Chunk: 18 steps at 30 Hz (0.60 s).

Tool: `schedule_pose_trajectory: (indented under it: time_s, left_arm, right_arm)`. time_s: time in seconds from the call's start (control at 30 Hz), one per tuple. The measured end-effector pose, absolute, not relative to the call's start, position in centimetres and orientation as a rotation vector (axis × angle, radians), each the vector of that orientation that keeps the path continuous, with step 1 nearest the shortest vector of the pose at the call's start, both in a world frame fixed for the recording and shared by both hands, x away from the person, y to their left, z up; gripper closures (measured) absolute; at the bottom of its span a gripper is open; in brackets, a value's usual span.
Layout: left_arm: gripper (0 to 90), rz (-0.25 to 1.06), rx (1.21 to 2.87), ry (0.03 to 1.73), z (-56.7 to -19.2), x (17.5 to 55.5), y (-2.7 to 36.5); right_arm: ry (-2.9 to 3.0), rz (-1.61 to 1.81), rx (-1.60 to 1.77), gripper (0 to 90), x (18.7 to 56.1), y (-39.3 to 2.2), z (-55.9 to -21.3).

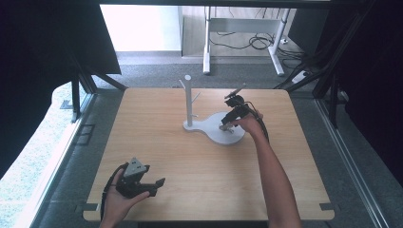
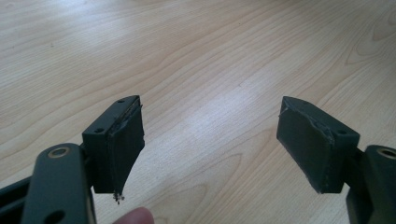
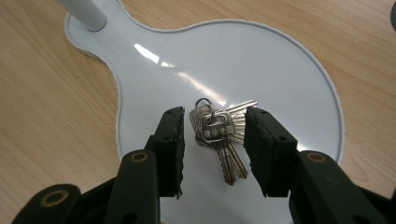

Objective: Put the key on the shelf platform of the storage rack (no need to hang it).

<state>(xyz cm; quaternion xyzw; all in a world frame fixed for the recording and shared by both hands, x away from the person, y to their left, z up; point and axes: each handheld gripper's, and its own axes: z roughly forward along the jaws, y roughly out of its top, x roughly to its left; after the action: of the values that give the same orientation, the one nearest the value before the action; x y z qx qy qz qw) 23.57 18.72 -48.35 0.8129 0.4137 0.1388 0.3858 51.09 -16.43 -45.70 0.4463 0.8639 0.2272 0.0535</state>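
High view: light wooden rectangular surface point(image 1: 199, 180). Near its far middle stands a white stand with a tall post bearing short pegs point(image 1: 188, 99), set on a white flat base that widens into a round dish point(image 1: 216, 135). The right hand point(image 1: 247, 124) holds the right tool point(image 1: 228, 124) tilted down over the round part of the dish, a black cable trailing back along the forearm. The left hand point(image 1: 119, 199) rests near the front left corner of the surface and holds the left tool point(image 1: 159, 183), grey three-cornered plate on top, well apart from the stand. Left gripper view: left tool point(image 2: 210, 140) has its two black padded jaws wide apart, bare wood grain of the surface point(image 2: 210, 56) between them, nothing touched; a fingertip point(image 2: 135, 217) shows at the bottom edge. Right gripper view: a bunch of silver metal keys on a small ring point(image 3: 218, 133) lies flat on the glossy white dish point(image 3: 280, 60), blades pointing toward the camera. Right tool point(image 3: 212, 149) has its jaws partly apart, one on each side of the bunch; pads stand just beside the keys, not pressing on them. Base of the white post point(image 3: 86, 14) at upper left.
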Motion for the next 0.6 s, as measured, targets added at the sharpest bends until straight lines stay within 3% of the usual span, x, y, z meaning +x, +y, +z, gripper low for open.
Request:
schedule_pose_trajectory:
  time_s: [0.6]
  left_arm:
    - [23.3,0.352,2.074,1.046,-48.3,23.5,18.3]
  right_arm:
    - [2.661,0.755,1.203,53.9,45.9,-18.8,-43.3]
